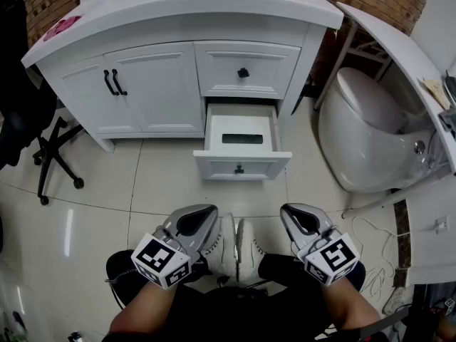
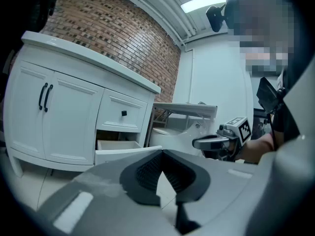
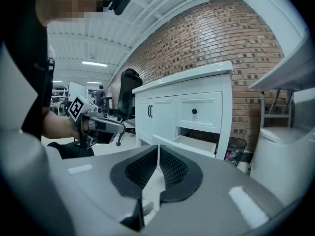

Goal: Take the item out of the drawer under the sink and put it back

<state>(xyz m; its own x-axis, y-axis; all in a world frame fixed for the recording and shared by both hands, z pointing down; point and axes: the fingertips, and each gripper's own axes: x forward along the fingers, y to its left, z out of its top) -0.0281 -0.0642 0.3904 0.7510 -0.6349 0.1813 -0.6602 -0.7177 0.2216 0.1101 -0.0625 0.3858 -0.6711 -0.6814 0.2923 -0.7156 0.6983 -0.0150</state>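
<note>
The white vanity [image 1: 178, 20] has its lower drawer [image 1: 241, 167] pulled out. A flat black item [image 1: 246, 139] lies inside it. Both grippers hang low near the person's body, well short of the drawer. My left gripper [image 1: 205, 212] is shut with nothing in it, its tips meeting in the left gripper view [image 2: 161, 153]. My right gripper [image 1: 293, 214] is shut and empty too, its pads pressed together [image 3: 157, 149]. The open drawer also shows from the side [image 2: 123, 147] [image 3: 192, 142]; the item is hidden in those two views.
The upper drawer [image 1: 244, 70] and the double doors [image 1: 135, 84] are shut. A black office chair [image 1: 39, 144] stands at the left, a white toilet [image 1: 370, 137] at the right, cables [image 1: 374, 230] on the tiled floor. A bin [image 3: 237, 151] sits beside the vanity.
</note>
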